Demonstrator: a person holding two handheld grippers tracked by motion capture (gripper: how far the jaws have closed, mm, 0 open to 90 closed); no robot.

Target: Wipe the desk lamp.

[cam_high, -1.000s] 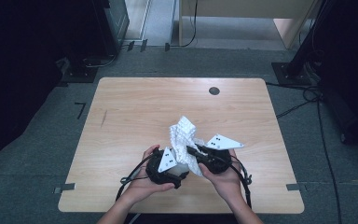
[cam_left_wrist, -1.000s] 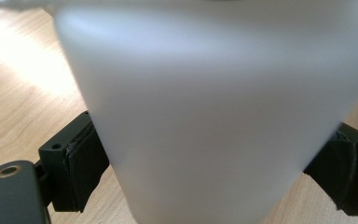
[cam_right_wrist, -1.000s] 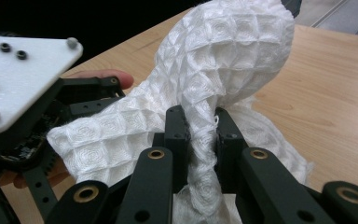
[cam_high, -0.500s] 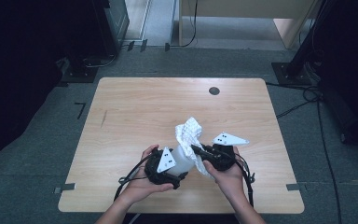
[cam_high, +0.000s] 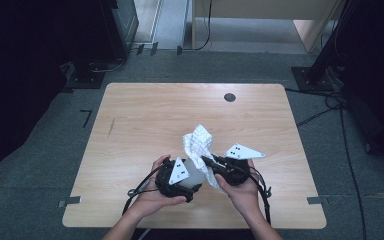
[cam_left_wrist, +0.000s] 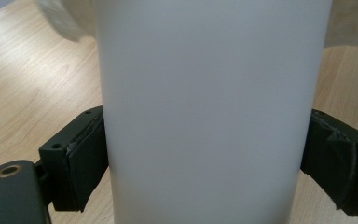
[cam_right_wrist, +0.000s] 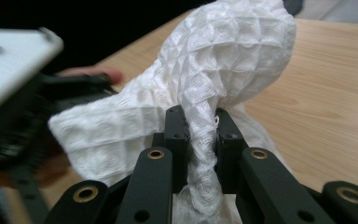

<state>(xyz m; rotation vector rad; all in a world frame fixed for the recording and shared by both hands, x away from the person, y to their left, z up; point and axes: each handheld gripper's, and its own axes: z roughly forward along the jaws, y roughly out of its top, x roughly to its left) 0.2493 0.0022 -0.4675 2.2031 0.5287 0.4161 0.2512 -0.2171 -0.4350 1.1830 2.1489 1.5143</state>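
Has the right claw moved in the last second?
Yes. In the high view the right claw, gripping the white cloth, shifted slightly rightward, toward the table's right edge.

A matt, frosted white plastic cup (cam_left_wrist: 209, 112), smooth all over, sits between black jaw pads with rough, frayed edges on the left gripper (cam_high: 180, 181). The right gripper (cam_right_wrist: 199, 135), matt black with brass-coloured rivets, pinches a white waffle-textured cloth (cam_right_wrist: 223, 60). The table (cam_high: 145, 120) shows pale, smooth wood grain.
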